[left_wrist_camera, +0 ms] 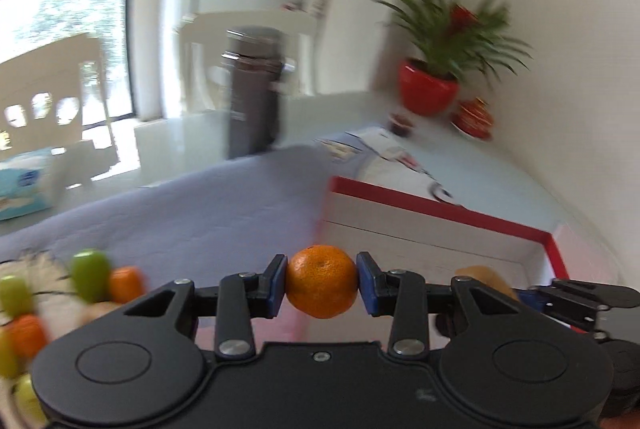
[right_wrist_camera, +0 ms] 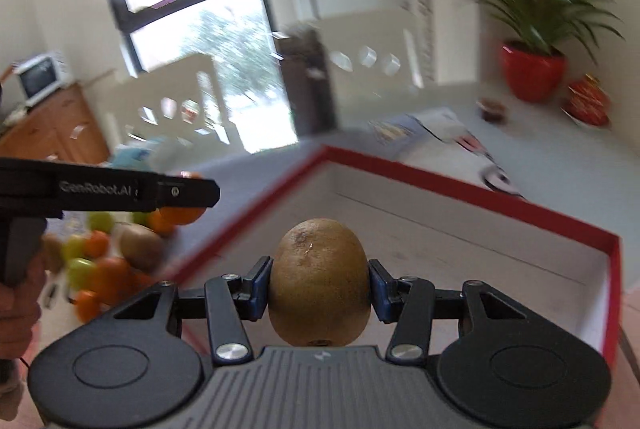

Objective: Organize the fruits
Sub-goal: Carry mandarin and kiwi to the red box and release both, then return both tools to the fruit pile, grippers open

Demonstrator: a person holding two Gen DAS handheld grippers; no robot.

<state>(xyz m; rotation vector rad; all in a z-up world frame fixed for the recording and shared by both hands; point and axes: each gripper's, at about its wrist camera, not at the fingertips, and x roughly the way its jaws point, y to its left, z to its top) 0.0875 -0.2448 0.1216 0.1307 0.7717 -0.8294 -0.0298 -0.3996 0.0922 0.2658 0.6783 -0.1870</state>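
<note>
My left gripper is shut on a mandarin, held in the air at the near left corner of a red-rimmed white box. My right gripper is shut on a brown kiwi, held over the same box near its front edge. Seen from the right wrist, the left gripper reaches in from the left with the mandarin behind its finger. A pile of fruit with green, orange and brown pieces lies left of the box, also blurred in the left wrist view as the fruit pile.
A dark bottle stands behind the purple mat. Papers, a red plant pot and a small red dish sit at the back right by the wall. White chairs stand beyond the table; a tissue pack lies left.
</note>
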